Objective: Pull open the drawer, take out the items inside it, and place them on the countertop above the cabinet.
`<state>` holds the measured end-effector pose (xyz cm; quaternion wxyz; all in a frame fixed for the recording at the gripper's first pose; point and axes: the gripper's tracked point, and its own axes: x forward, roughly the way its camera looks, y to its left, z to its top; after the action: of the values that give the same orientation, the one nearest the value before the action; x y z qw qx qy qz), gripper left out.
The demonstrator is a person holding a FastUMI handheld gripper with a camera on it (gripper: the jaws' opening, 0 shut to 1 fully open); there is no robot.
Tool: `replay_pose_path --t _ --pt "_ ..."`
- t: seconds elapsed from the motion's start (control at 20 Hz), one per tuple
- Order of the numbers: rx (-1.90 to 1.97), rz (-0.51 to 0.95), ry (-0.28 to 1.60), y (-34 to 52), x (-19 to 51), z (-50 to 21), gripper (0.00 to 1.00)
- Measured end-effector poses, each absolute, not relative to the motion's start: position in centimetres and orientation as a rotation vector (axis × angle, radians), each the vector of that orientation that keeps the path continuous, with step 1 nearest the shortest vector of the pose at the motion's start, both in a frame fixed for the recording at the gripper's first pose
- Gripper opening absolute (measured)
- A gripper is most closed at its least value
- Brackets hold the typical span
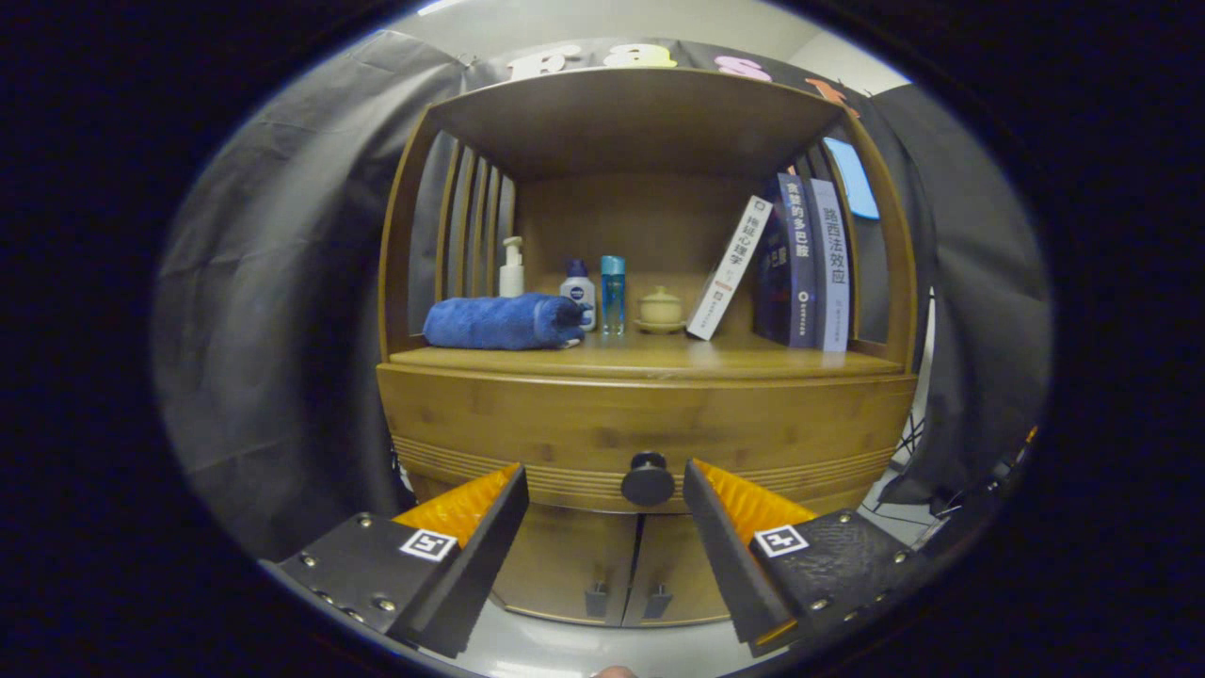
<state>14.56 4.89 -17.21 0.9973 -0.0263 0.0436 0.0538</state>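
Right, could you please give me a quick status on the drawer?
Tool open, fingers either side of the knob, not gripping. Drawer shut. Nothing in the way.

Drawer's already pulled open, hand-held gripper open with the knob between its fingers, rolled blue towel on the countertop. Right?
Not quite: the drawer is shut, its front flush with the cabinet, as the gripper view shows. The rest holds: the hand-held gripper is open, with the knob between its fingers and touching neither, and the rolled blue towel lies on the countertop.
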Motion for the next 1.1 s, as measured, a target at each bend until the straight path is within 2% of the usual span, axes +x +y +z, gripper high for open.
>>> replay_pose_path --t 0.3,0.6,0.8,0.9,1.0,1.1 --pt "-0.068 0.112 0.129 6.3 16.5 -19.4 0.99" --pt "-0.035 -0.057 0.142 1.7 19.9 -20.3 0.96" --pt "-0.027 -0.081 0.155 1.4 23.6 -21.5 0.61" --pt "-0.018 -0.092 0.138 1.1 22.3 -20.8 0.44" --pt "0.037 -0.089 0.105 1.2 22.3 -20.8 0.44" --pt "0.012 -0.026 0.1 1.7 22.4 -20.7 0.44"
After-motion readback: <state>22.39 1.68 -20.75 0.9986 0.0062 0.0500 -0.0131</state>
